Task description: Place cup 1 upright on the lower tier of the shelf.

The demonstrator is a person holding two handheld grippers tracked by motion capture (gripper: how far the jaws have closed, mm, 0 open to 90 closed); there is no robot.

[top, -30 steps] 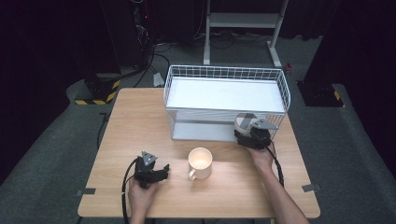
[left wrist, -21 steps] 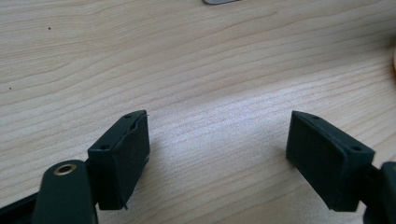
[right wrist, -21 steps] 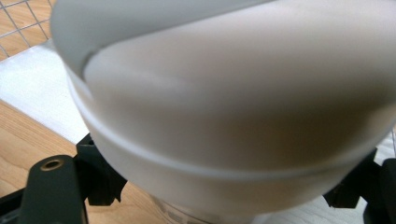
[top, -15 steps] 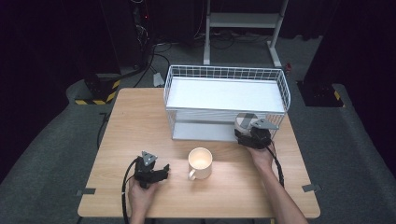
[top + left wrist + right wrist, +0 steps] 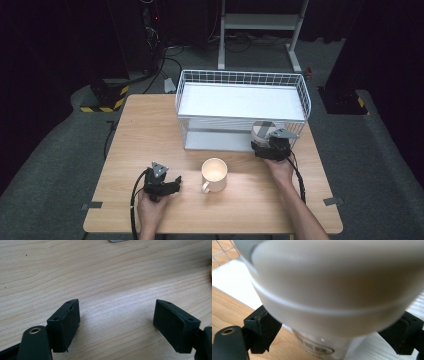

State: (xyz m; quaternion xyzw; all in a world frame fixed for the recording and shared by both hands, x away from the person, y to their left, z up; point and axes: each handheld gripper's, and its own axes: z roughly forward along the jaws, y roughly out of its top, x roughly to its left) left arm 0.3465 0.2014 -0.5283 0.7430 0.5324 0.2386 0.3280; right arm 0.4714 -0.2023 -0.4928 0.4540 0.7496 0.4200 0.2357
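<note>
My right hand-held gripper [image 5: 269,141] is at the front right corner of the white wire rack [image 5: 243,80], at its lower shelf. Between its jaws stands a pale cup [image 5: 332,290] with a wide lip at the top and a narrower body below, which carries a printed label I cannot read. In the right gripper view the cup is very close and blurred. The jaws have just been opening; the black pads [image 5: 263,331] stand at both sides of the cup, and I cannot tell if they touch its wall. My left hand-held gripper [image 5: 167,186] rests low over the desk [image 5: 150,130], near the front left, with its jaws apart and nothing between them. Their pads [image 5: 67,323] are matte black blocks with flat faces. Between my two hands, a cream mug [image 5: 214,174] stands upright on the desk, round, smooth, with a handle toward me. The desk is light wood with fine grain lines. The rack is of thin white wire, with a flat white sheet on the top level.
</note>
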